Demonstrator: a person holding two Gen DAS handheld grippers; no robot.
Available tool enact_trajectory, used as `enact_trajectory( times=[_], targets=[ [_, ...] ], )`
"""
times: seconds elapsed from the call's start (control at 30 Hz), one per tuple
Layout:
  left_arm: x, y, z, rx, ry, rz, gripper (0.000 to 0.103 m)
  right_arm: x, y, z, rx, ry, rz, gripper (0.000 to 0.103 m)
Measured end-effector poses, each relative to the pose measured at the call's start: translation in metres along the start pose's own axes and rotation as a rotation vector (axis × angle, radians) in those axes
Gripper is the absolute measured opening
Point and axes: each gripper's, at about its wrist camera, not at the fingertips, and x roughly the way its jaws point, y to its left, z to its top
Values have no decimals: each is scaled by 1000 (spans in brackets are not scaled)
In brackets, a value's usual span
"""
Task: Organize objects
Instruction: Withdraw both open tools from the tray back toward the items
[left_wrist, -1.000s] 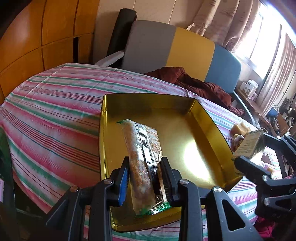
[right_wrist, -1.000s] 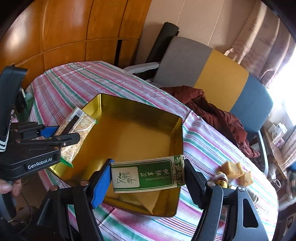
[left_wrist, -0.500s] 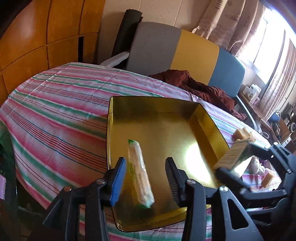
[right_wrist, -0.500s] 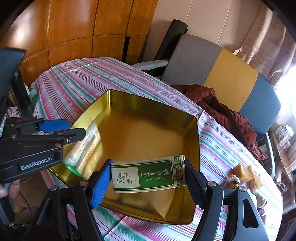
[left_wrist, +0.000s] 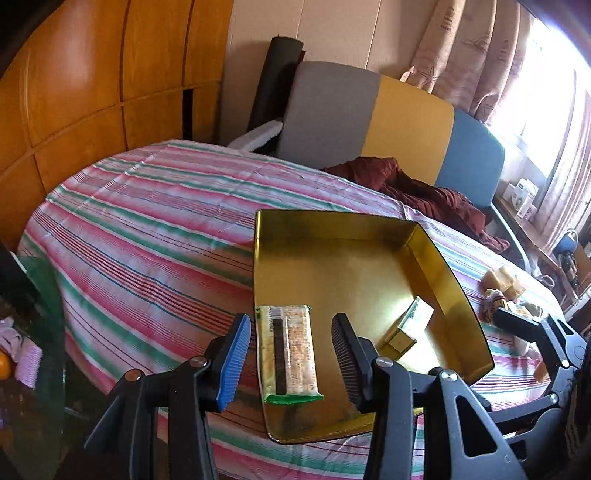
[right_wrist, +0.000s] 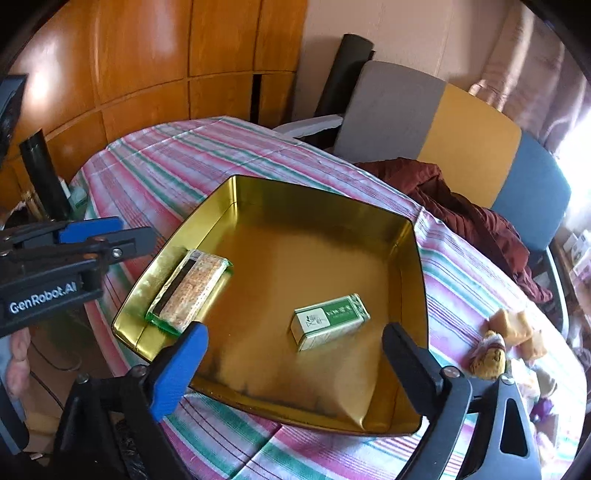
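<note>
A gold tin tray (left_wrist: 445, 266) (right_wrist: 314, 192) sits on the striped tablecloth. A cracker packet (left_wrist: 290, 354) (right_wrist: 190, 286) lies flat in its near left corner. My left gripper (left_wrist: 290, 321) (right_wrist: 135, 230) hovers open just above the packet, and neither pad touches it. A green and white tea-oil box (right_wrist: 328, 321) (left_wrist: 410, 325) lies on the tray floor near the right side. Above the box is my right gripper (right_wrist: 294, 331); its jaws are opening wide and grip nothing.
The round table (left_wrist: 147, 221) carries yellow sponge-like blocks (right_wrist: 513, 325) and a small doll (right_wrist: 487, 354) to the right of the tray. Behind it stand a grey, yellow and blue chair back (left_wrist: 369, 122) with a maroon cloth (right_wrist: 461, 214), and a wood-panelled wall (left_wrist: 92, 92).
The left jaws let go of the cracker packet, which dropped flat into the tray, and the gripper lifted a little. The right jaws spread and the green box fell onto the tray floor.
</note>
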Motion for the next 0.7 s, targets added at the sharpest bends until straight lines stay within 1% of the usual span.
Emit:
enact_trajectory(
  times=[0.03, 0.13, 0.33, 0.53, 0.7],
  targets=[
    [-2, -1, 0, 6, -6, 5, 46, -2, -4, -1, 16, -5, -5, 102],
    [-9, -7, 0, 28, -26, 6, 46, -5, -14, -6, 66, -12, -18, 103],
    [-22, -28, -1, 106, -71, 19, 46, -10, -32, -14, 140, -20, -36, 103],
    [-28, -47, -5, 157, -80, -6, 46, -14, -45, -22, 181, -28, -50, 103],
    [-28, -61, -7, 191, -68, -33, 46, -18, -59, -28, 220, -33, -64, 103]
  ],
)
